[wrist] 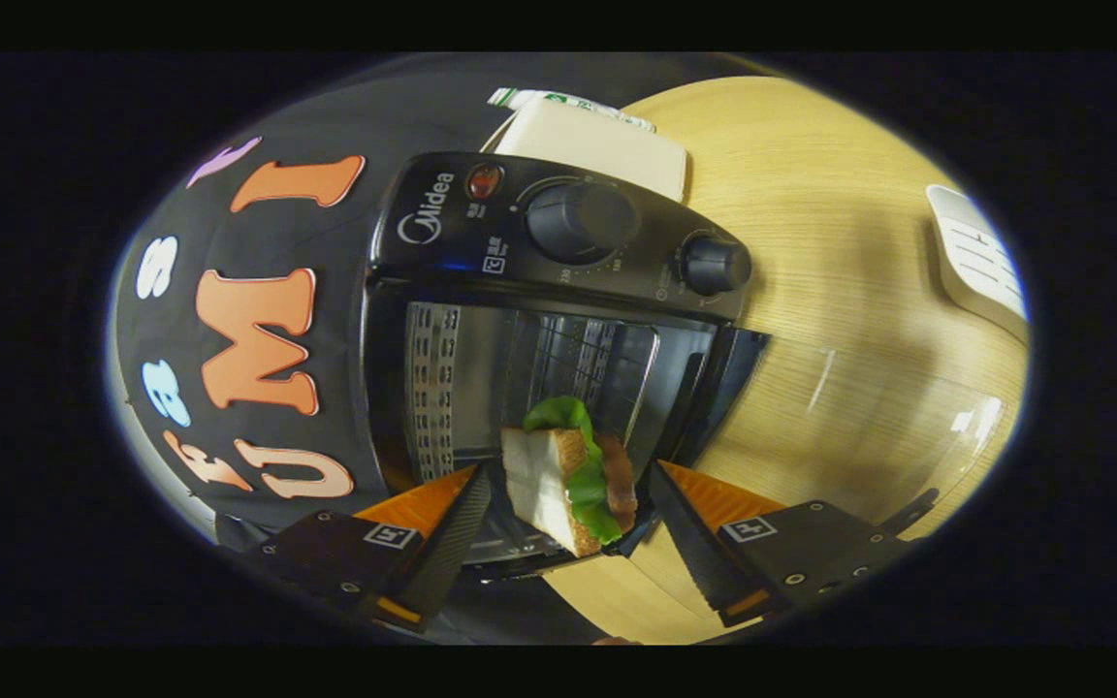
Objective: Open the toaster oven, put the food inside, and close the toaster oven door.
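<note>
The black toaster oven (558, 233) stands on the wooden table (830, 194) with its glass door (869, 427) swung fully open, so the metal cavity (539, 368) is exposed. A sandwich (568, 480) of white bread, green lettuce and a dark filling sits at the mouth of the cavity. My gripper (570, 473) is open, one finger on each side of the sandwich. A narrow gap shows between each finger and the food. The view is rolled sideways, so the oven's knob panel appears above the opening.
A cream-coloured box (607, 145) lies behind the oven's knob panel. A white ribbed object (980, 262) rests on the table beyond the open door. The booth's black cloth wall (258, 436) runs along the oven's other side.
</note>
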Demonstrator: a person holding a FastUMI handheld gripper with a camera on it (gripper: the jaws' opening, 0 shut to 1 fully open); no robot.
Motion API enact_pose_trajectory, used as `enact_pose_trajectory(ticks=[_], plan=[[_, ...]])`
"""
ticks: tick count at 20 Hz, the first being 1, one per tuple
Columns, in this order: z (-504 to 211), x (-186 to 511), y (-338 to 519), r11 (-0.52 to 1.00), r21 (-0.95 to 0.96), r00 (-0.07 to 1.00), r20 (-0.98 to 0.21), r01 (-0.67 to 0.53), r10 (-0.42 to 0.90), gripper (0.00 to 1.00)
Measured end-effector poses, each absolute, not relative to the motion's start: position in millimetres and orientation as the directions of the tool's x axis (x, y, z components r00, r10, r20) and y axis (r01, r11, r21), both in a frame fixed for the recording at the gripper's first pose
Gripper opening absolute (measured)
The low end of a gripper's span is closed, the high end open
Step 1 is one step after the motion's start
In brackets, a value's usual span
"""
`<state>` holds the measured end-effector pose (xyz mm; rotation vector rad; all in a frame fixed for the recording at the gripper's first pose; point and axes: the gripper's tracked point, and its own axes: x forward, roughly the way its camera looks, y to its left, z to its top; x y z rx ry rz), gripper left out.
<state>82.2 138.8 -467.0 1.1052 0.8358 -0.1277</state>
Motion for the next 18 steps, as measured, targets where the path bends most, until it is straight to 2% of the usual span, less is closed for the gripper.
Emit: enact_pose_trajectory(ticks=[5,11,15,18], plan=[[-445.6,36.9,128.9,0.605,0.685,0.676,-0.670,0.406,0.306,0.98],[-397.4,-22.0,129.1,0.734,0.639,0.673,-0.649,0.229,0.355,0.98],[-393.4,-59.9,120.1,0.900,0.435,0.658,-0.685,0.025,0.313,0.98],[-402.2,-82.4,105.3,0.960,0.273,0.662,-0.708,-0.065,0.247,0.98]])
